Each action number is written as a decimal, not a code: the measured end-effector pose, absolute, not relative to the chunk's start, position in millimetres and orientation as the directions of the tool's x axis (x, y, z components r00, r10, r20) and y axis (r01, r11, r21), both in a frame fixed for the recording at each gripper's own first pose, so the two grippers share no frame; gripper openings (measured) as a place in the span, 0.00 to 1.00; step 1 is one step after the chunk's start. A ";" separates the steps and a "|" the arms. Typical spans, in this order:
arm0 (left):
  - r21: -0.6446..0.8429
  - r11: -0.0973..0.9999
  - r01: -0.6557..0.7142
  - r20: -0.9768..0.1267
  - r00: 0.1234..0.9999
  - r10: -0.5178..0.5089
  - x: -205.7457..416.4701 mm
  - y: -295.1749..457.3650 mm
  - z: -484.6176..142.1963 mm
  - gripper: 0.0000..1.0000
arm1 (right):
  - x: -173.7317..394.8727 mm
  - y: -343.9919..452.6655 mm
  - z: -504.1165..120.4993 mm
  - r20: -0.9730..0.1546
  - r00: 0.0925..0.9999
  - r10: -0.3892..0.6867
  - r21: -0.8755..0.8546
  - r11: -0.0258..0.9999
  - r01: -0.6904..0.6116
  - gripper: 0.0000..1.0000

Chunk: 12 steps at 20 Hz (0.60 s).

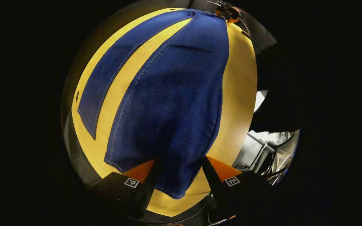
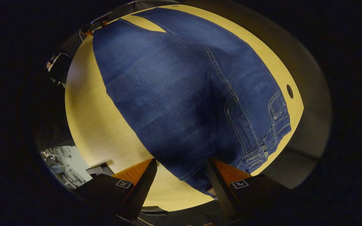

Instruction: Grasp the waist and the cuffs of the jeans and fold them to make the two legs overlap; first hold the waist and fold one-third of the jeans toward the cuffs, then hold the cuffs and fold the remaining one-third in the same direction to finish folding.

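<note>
Dark blue jeans (image 1: 174,94) lie flat on a yellow wooden table (image 1: 240,78). In the left gripper view one leg runs toward me and its cuff (image 1: 174,185) lies between the spread fingers of my left gripper (image 1: 179,160), which is open. The other leg (image 1: 105,78) angles off to the left. In the right gripper view the seat of the jeans (image 2: 174,94) spreads ahead, with the waistband (image 2: 272,125) and its belt loops at the right. My right gripper (image 2: 182,160) is open over the near waist corner, which lies against its right finger.
The table (image 2: 86,110) has a small round hole (image 2: 290,91) near its edge. Pale metal framing (image 1: 262,150) stands beyond the table's edge, also seen in the right gripper view as pale framing (image 2: 58,160). Bare tabletop lies on both sides of the jeans.
</note>
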<state>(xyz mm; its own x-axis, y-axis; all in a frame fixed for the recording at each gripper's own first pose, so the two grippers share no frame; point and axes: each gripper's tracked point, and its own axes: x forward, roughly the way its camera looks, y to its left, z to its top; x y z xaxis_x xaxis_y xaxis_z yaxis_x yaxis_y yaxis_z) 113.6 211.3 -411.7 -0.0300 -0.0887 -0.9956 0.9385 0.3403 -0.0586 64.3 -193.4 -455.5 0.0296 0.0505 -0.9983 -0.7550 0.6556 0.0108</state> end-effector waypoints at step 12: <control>-0.088 0.725 0.683 -0.984 0.055 -0.171 153.9 203.8 -404.1 0.02 | 95.9 -204.5 -453.2 -0.988 0.147 -0.052 -0.101 0.931 -0.352 0.14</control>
<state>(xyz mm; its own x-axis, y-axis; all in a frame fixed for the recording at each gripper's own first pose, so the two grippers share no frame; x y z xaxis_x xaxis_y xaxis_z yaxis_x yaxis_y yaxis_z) 153.9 203.8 -404.1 0.0552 -0.1710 -0.9837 0.6834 0.7247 -0.0876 95.9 -204.5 -453.2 0.1470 -0.0518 -0.9878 -0.3518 0.9306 -0.1011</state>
